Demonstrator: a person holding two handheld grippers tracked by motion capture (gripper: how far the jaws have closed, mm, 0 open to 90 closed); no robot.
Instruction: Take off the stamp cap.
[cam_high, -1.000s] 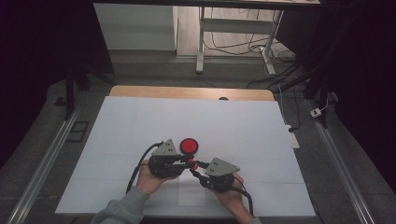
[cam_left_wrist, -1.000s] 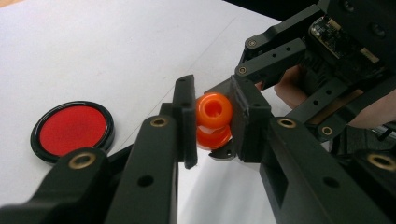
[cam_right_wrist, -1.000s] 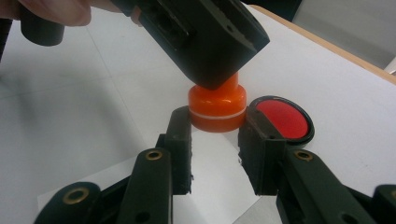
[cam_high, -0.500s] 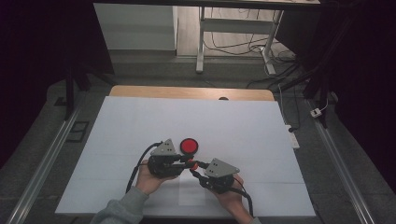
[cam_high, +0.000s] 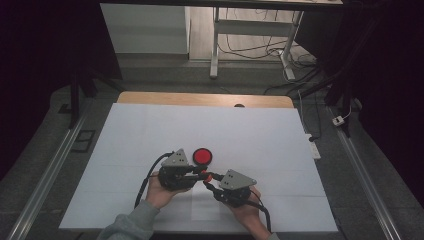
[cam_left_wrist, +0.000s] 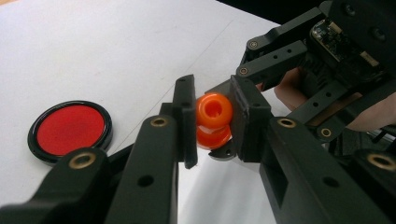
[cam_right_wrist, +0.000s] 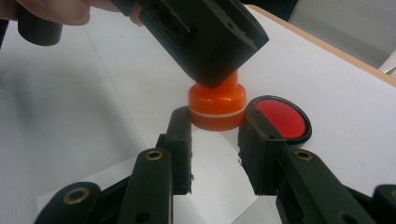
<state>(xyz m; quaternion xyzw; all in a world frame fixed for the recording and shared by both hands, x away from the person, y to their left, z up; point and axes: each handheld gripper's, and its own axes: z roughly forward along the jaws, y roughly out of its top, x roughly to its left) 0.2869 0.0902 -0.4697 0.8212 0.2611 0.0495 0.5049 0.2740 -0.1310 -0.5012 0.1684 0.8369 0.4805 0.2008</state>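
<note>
A small orange stamp (cam_right_wrist: 217, 105) with a round knob (cam_left_wrist: 213, 108) is held between both grippers, just above the white table cover (cam_high: 250, 135). My left gripper (cam_left_wrist: 214, 105) is shut on the knob. It reaches in from the left in the high view (cam_high: 199, 173). My right gripper (cam_right_wrist: 215, 128) is shut on the stamp's wider base, coming from the right in the high view (cam_high: 209, 181). A round red ink pad (cam_high: 202, 156) with a black rim lies on the cover just behind the grippers, apart from the stamp.
A white paper sheet (cam_high: 205, 207) lies on the cover under and in front of the grippers. A wooden table edge (cam_high: 200, 98) runs along the back. Metal rails (cam_high: 45, 180) flank the table, and cables lie on the floor beyond it.
</note>
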